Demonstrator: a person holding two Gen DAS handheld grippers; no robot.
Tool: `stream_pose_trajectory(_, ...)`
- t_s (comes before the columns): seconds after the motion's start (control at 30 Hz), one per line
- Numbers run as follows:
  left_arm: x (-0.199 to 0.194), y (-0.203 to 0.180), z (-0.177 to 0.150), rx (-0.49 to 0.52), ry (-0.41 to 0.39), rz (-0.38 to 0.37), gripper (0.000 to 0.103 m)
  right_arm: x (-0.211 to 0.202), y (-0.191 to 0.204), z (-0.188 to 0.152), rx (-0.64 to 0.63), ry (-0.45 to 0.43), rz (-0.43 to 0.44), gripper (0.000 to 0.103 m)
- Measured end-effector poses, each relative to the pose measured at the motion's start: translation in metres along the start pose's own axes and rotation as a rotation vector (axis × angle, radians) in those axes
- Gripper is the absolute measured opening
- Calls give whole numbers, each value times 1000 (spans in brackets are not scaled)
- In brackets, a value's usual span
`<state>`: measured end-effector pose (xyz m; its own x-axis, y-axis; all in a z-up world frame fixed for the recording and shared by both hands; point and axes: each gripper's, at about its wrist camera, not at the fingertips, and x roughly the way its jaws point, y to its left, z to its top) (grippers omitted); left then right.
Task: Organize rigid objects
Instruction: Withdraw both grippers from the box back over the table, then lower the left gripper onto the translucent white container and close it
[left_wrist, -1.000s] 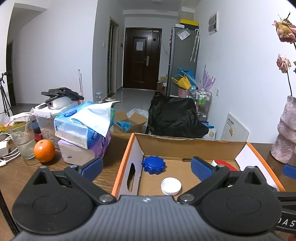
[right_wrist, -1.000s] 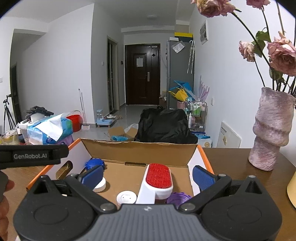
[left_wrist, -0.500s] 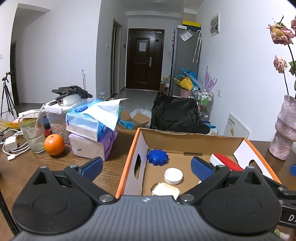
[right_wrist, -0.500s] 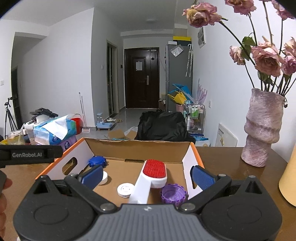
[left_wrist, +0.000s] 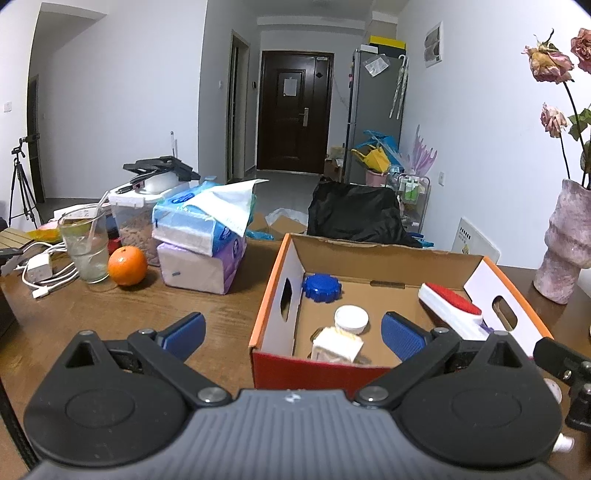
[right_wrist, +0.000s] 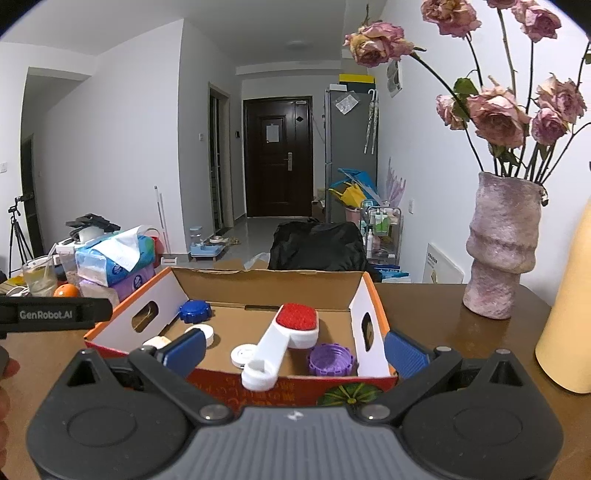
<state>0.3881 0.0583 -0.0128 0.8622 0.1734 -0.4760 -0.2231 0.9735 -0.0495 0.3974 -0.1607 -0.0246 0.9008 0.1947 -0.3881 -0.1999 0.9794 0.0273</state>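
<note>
Both grippers have pulled back from the cardboard box (right_wrist: 373, 314), so I'd say the sorting is about done. Left gripper (left_wrist: 293, 330) and right gripper (right_wrist: 293, 350) hang wide open, empty. Inside the box: one lint brush (right_wrist: 284, 332), one purple cap (right_wrist: 330, 360), two white lids (left_wrist: 351, 318), one blue cap (left_wrist: 322, 288), one small carton (left_wrist: 338, 345).

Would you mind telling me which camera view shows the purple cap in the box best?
The right wrist view: the purple cap lies in plain sight in the box's near right corner, beside the white brush. In the left wrist view the brush hides nearly all of it.
</note>
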Motion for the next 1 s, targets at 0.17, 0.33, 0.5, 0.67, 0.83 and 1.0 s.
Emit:
stream_pose_trajectory(0.17, -10, 0, -9, 5, 8, 3, 103, -14, -4, -7, 2, -1, -3, 103)
stream_pose_trajectory(0.33, -19, -3, -19, 12, 20, 7, 103, -31, -9, -15, 3, 0, -10, 103)
stream_pose_trajectory(0.5, -26, -5, -31, 11, 38, 14, 103, -41, -11, -21, -1, 11, -20, 103)
stream_pose_trajectory(0.67, -29, -9, -45, 26, 71, 28, 103, -47, -13, -36, -11, 38, -37, 103)
stream_pose_trajectory(0.83, -31, -11, -58, 26, 101, 37, 103, -54, -17, -47, -9, 54, -42, 103)
stream_pose_trajectory(1.0, -30, -16, -70, 29, 137, 40, 103, -60, -23, -56, -5, 67, -46, 103)
